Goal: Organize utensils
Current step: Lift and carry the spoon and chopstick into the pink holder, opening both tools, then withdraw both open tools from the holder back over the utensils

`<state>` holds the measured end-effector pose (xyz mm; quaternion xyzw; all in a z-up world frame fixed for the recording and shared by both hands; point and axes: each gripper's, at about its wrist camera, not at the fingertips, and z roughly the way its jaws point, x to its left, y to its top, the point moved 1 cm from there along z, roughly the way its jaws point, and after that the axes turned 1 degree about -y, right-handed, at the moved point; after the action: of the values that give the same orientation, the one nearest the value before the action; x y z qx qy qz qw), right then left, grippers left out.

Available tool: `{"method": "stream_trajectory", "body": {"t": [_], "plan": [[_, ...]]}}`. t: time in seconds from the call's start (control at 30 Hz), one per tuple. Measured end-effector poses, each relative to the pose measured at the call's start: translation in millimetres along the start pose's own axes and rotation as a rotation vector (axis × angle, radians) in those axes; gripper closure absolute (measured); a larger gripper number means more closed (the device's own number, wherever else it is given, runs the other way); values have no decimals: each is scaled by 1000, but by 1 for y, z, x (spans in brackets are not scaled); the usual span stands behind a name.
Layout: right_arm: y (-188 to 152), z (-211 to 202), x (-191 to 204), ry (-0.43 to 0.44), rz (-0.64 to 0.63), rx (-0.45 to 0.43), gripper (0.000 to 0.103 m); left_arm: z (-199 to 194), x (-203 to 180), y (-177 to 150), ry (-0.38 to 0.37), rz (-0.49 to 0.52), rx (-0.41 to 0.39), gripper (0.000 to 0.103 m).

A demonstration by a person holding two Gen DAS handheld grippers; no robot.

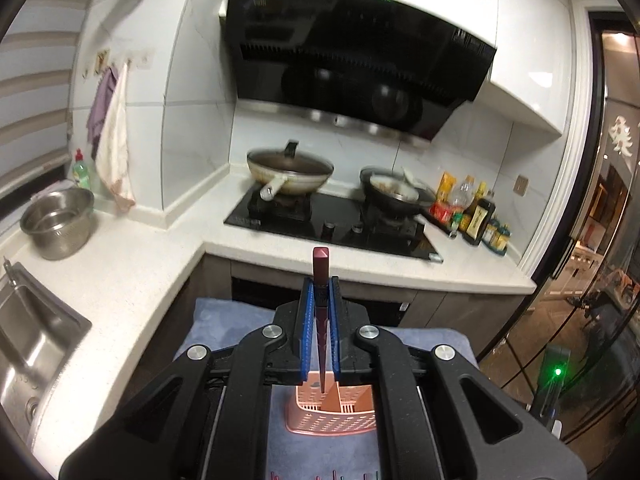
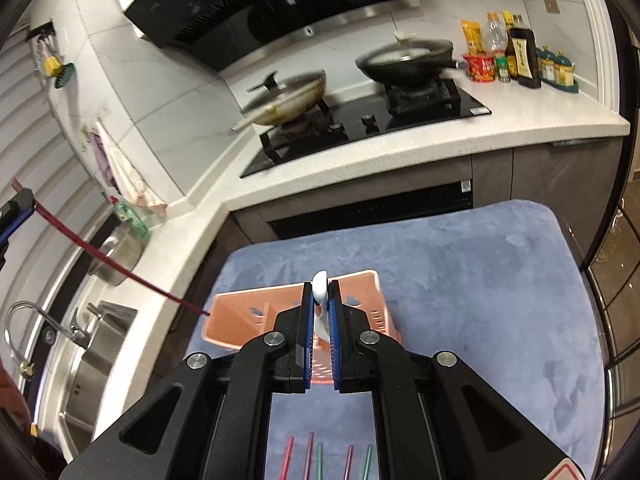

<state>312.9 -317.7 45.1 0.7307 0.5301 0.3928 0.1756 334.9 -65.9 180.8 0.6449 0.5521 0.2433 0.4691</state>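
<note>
Nearest in the right wrist view, along the bottom edge of the frame, five chopsticks [image 2: 320,460] in red, pink and green lie side by side on the blue mat [image 2: 480,280]. Above them, at centre frame, the right gripper [image 2: 321,292] has its blue-padded fingers [image 2: 307,320] clenched on a white spoon [image 2: 320,282], whose rounded end pokes up past the fingertips. Just behind it sits the pink perforated utensil basket [image 2: 240,312], resting on the mat with a divider visible inside.

In the left wrist view, the left gripper [image 1: 321,292] occupies lower centre, its fingers [image 1: 307,320] grasping a dark red chopstick [image 1: 321,276] that stands nearly upright; the thick square end rises above the fingertips and the thin tip points down into the basket [image 1: 332,420], over its divider. From the right wrist view the same chopstick [image 2: 112,264] slants from the left edge down to the basket's left rim.

Further back, the white tabletop [image 1: 140,264] runs around the corner, carrying a steel bowl [image 1: 58,224] at the left and a steel sink [image 1: 32,340] at the lower left. Beyond that, mid-frame, is the black gas hob [image 1: 340,228] with a lidded wok [image 1: 290,170] and a dark pan [image 1: 396,192], sauce bottles [image 1: 476,212] to its right, and the black range hood [image 1: 352,52] above.
</note>
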Motion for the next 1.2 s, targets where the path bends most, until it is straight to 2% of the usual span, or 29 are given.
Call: {"method": "stream_trajectory", "body": {"t": [0.23,0.43,0.57,0.6,0.63,0.7,0.73,1.07,1.2], "plan": [[-8,39,-18,-26,14,56,96,42,9,-27,23,-9,82,96],[-11,50,-18,-34,8,65,94,61,12,-40,53,1,108,96],[-10,47,-19,-40,4,47,90,62,15,-43,69,-6,98,95],[-10,46,-19,-42,2,43,88,61,15,-43,71,-2,91,91],[-9,42,-18,-44,0,35,86,61,16,-43,78,-1,91,81],[-9,37,-17,-43,0,21,78,57,17,-43,89,-1,85,69],[-8,34,-16,-43,-2,13,78,54,17,-44,95,-2,83,66],[-19,-13,3,-34,-53,-36,74,19,28,-56,113,-1,90,59],[-37,-35,10,-43,-72,-43,64,1,35,-71,119,3,97,55]]}}
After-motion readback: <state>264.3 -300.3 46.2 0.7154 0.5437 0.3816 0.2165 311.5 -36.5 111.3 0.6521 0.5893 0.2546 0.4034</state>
